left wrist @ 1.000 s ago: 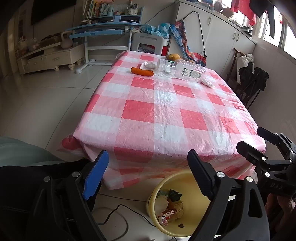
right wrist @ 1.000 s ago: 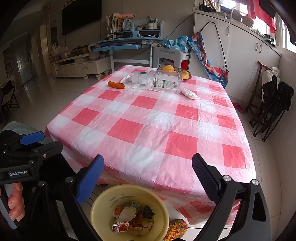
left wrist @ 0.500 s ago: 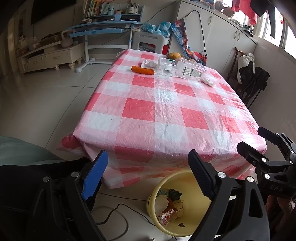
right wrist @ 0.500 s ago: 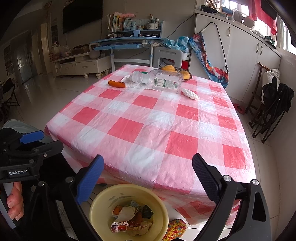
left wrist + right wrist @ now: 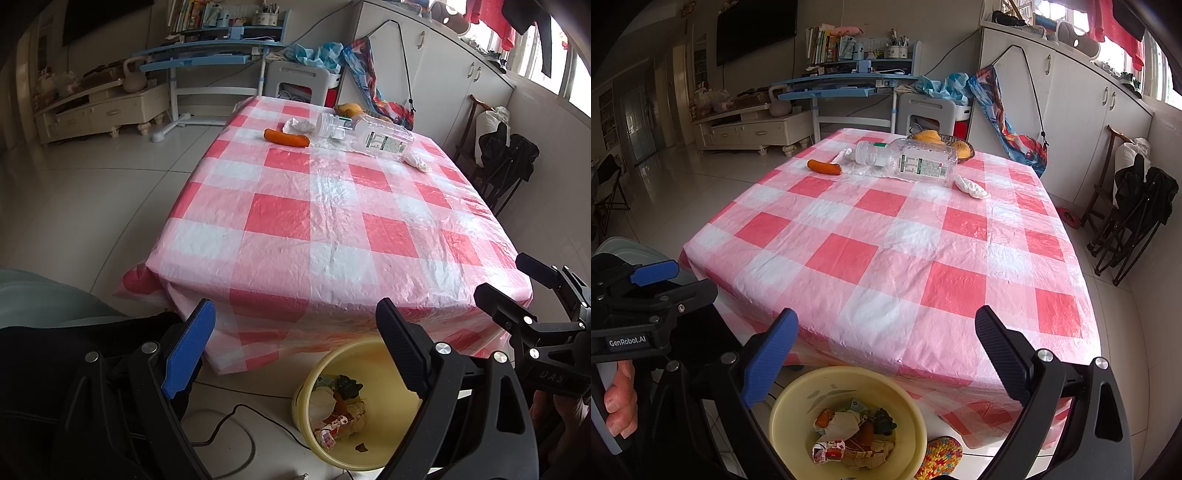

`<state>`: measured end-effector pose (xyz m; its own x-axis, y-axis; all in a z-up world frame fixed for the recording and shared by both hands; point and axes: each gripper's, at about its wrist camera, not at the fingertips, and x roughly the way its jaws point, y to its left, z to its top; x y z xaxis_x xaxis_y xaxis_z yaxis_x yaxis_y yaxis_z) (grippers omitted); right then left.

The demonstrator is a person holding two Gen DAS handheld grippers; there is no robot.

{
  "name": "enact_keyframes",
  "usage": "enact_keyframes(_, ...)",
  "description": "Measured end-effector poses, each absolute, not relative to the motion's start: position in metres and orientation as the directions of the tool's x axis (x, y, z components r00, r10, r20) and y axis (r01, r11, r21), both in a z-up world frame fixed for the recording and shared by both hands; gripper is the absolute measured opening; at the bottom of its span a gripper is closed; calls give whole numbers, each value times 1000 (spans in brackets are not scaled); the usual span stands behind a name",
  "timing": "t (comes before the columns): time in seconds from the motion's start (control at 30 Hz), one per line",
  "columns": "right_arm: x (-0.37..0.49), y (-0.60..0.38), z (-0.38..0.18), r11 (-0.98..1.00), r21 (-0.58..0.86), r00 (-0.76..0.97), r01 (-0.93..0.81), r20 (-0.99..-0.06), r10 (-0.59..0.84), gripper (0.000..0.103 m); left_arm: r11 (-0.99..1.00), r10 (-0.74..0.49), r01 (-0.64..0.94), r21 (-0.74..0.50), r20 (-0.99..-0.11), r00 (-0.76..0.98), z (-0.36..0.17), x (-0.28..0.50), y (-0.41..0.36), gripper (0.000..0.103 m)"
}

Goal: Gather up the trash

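A: We find the left gripper (image 5: 295, 343) and right gripper (image 5: 882, 347) both spread wide, empty, above the yellow bin (image 5: 786, 410) on the near floor.

B: We confirm. Trash lies at the table's (image 5: 886, 258) far end: a plastic bottle (image 5: 908, 160), a crumpled tissue (image 5: 971, 186), an orange sausage (image 5: 824, 167).

No real change: both views sit almost the same, worktop (image 5: 332, 206) framing shifted a hair, nothing on it or in yellow bin (image 5: 912, 413) moved.
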<state>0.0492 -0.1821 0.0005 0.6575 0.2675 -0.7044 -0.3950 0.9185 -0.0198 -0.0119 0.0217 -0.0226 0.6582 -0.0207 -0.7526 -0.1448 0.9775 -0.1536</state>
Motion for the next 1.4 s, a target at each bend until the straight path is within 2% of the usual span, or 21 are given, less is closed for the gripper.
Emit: enact_keyframes(1.4,48,-179,0,918,-26,657,-396,-707,264,92,977,-23,-147,-154,-762,647,-29,-12,22,86)
